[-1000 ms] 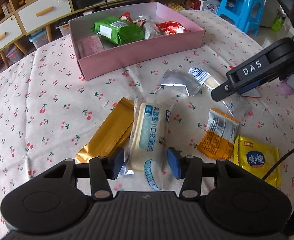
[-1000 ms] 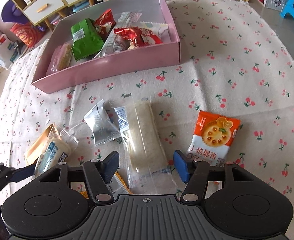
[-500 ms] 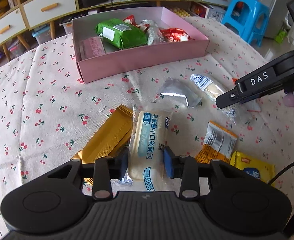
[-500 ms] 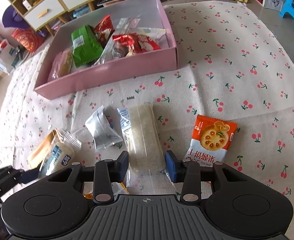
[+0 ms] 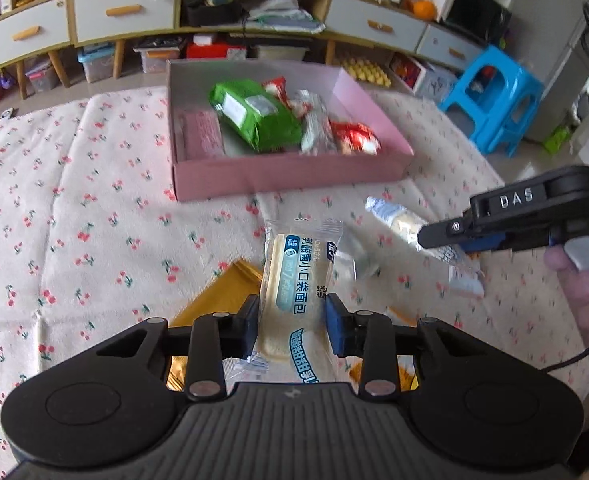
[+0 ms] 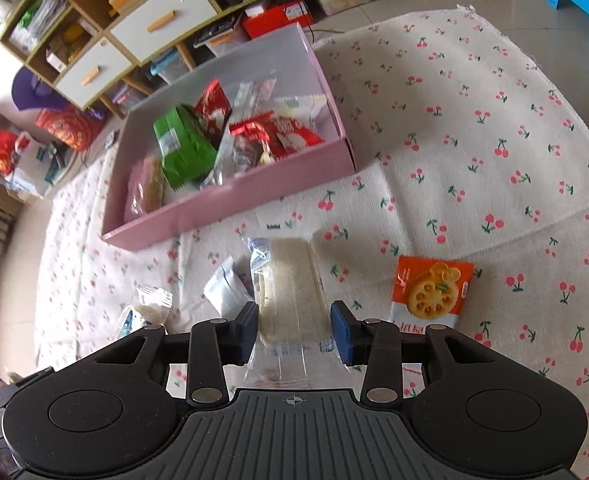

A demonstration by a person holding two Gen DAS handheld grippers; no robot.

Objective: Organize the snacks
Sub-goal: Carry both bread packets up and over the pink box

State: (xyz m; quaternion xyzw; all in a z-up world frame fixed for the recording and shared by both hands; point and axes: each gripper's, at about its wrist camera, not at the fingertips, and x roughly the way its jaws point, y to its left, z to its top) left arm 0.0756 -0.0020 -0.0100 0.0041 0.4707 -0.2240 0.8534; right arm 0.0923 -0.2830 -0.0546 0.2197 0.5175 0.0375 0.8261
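Left gripper [image 5: 292, 330] clamps bread packet [image 5: 294, 280]; right gripper [image 6: 294, 332] clamps clear cake packet [image 6: 290, 280], both short of pink box [image 5: 286, 178], ready for loading.

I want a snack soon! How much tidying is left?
Some is done: a green packet and red ones already lie in the pink box. Now the left gripper clamps a bread roll and the right gripper a clear-wrapped cake. The orange cracker pack and silver packet wait on the cloth.

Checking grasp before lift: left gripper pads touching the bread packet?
Touching. Left wrist view: left gripper has both pads pressed against the sides of the bread packet.
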